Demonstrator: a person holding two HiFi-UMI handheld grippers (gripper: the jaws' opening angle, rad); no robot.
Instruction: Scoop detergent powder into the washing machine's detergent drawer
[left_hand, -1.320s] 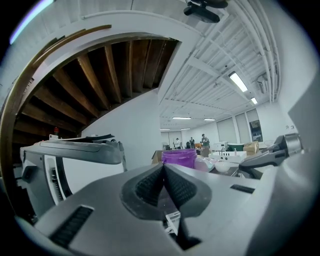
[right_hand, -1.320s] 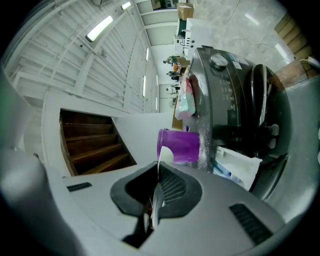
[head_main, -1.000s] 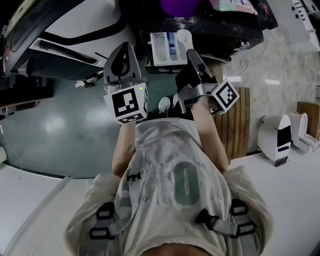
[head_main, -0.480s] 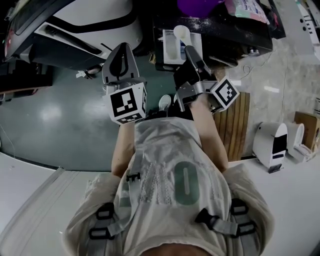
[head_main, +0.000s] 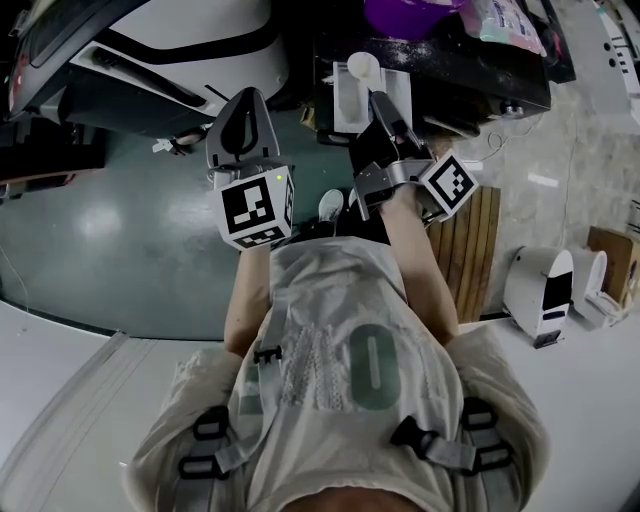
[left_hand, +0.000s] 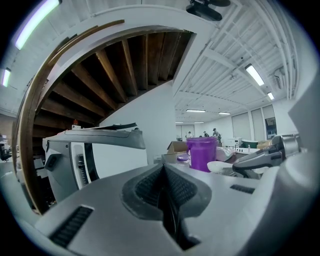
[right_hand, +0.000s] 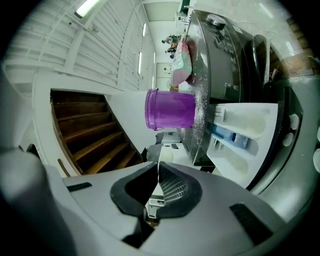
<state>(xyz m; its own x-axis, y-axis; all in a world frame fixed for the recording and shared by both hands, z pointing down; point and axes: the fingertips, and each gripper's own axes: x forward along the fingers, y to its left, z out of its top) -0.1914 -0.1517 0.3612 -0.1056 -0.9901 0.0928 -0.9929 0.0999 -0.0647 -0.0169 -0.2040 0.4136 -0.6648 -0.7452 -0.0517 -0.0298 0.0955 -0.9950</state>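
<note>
My right gripper (head_main: 377, 100) (right_hand: 157, 172) is shut on the thin handle of a white scoop (head_main: 362, 68), whose round bowl hangs over the far left part of the pulled-out white detergent drawer (head_main: 345, 105) (right_hand: 245, 132). What the bowl holds does not show. The left gripper view catches the scoop (left_hand: 220, 166) from the side. A purple cup (head_main: 410, 15) (right_hand: 170, 109) and a detergent bag (head_main: 500, 25) stand on the dark, powder-dusted washing machine top (head_main: 470, 65). My left gripper (head_main: 245, 100) (left_hand: 164, 167) is shut on nothing, held left of the drawer.
A second, white washing machine (head_main: 180, 50) (left_hand: 95, 155) stands at the left. A wooden slat mat (head_main: 470, 250) and a small white appliance (head_main: 545, 290) lie on the floor at the right. A wooden staircase (left_hand: 100, 65) rises behind.
The scoop in my right gripper has shifted from the drawer's right side to its left side. The left gripper keeps its place and stays shut.
</note>
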